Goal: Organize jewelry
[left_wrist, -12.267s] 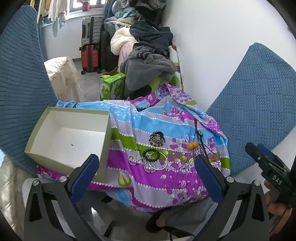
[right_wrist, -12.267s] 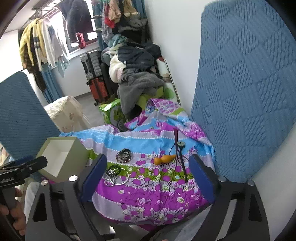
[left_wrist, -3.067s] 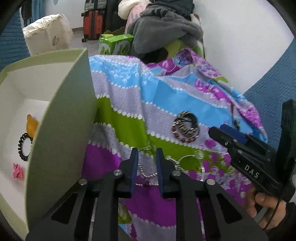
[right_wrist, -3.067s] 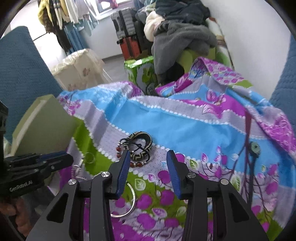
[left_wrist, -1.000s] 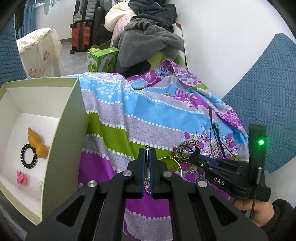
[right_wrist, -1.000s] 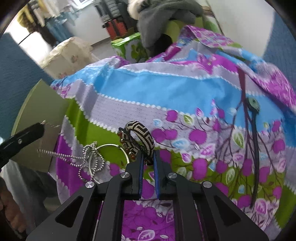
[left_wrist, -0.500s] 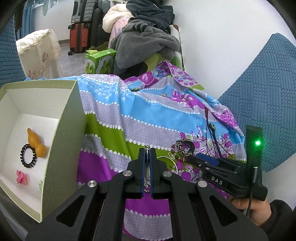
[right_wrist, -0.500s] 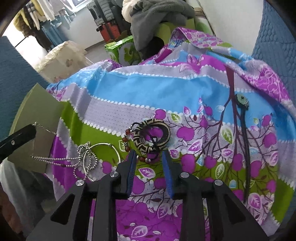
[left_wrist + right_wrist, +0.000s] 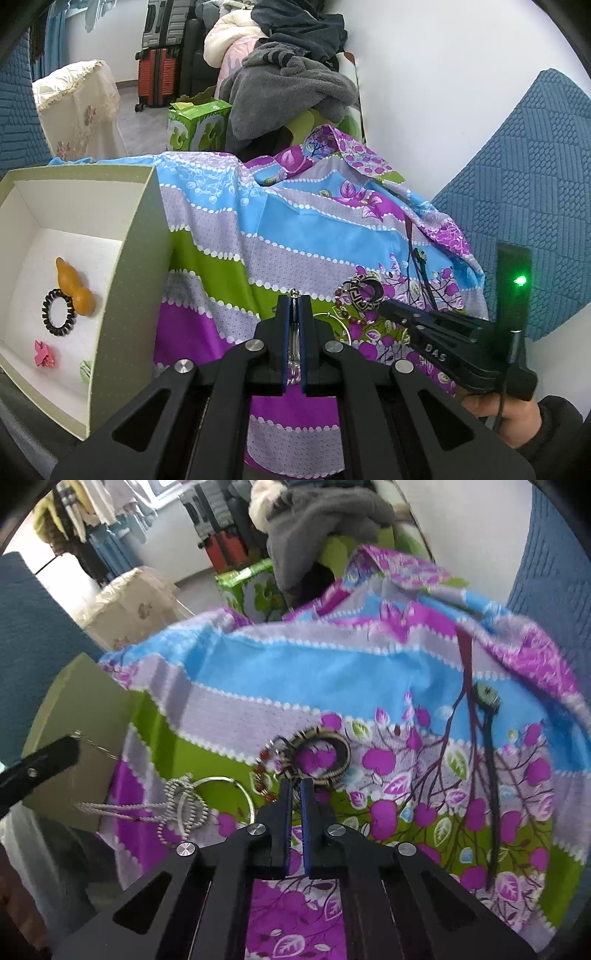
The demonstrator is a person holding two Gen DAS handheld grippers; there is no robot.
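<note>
The left gripper (image 9: 294, 308) is pressing its two fingers narrowly together on a thin silver chain (image 9: 147, 805), which is running from its tip down to a tangle on the striped cloth (image 9: 314, 229). This tangle is lying beside a thin metal ring (image 9: 236, 794).

The open box (image 9: 140, 258) is standing to the left of this gripper and just beside it, with its tall wall between the fingers and the inside. A gourd charm (image 9: 75, 288), a black hair tie (image 9: 59, 312) and a pink clip (image 9: 42, 353) are already lying on the box floor. I judge that the chain must go up over this wall and to the left, and the left gripper is the nearer one for that.

The right gripper (image 9: 294, 788) is also standing narrow, with only a slim gap, and its tip is touching the near edge of the woven bangle (image 9: 321, 755), where a string of red beads (image 9: 263, 771) is lying against it. Whether it is really pinching the bangle, I cannot tell. The bangle is lying flat, straight ahead of these fingers, well apart from the box.
</note>
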